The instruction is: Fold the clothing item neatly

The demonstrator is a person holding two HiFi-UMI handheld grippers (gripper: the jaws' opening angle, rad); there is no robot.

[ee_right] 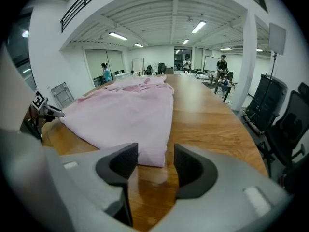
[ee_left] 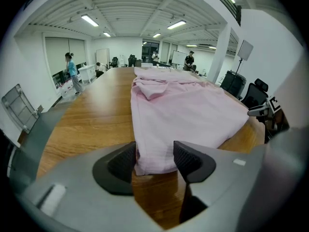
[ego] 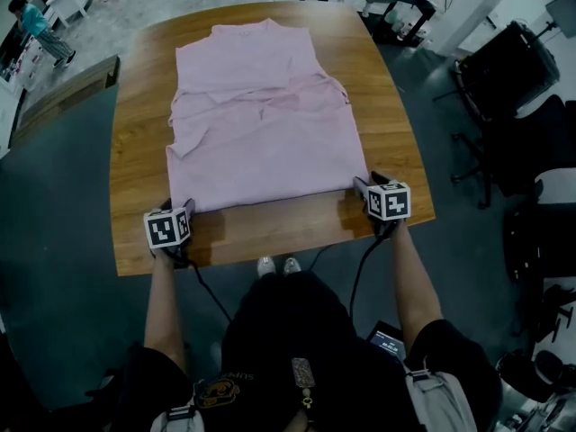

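Two sets of jaws, both mine, stand wide apart at the near edge of the wooden table [ego: 135, 133]. My left gripper [ee_left: 154, 161] has the near left corner of the pink garment [ego: 261, 142] lying loose between its pads, not pinched. My right gripper [ee_right: 156, 161] frames the near right corner the same way, pads clear of the fabric. The garment lies spread flat down the middle of the table, hem toward the near edge, neckline toward the far edge, sleeves folded in across its middle.
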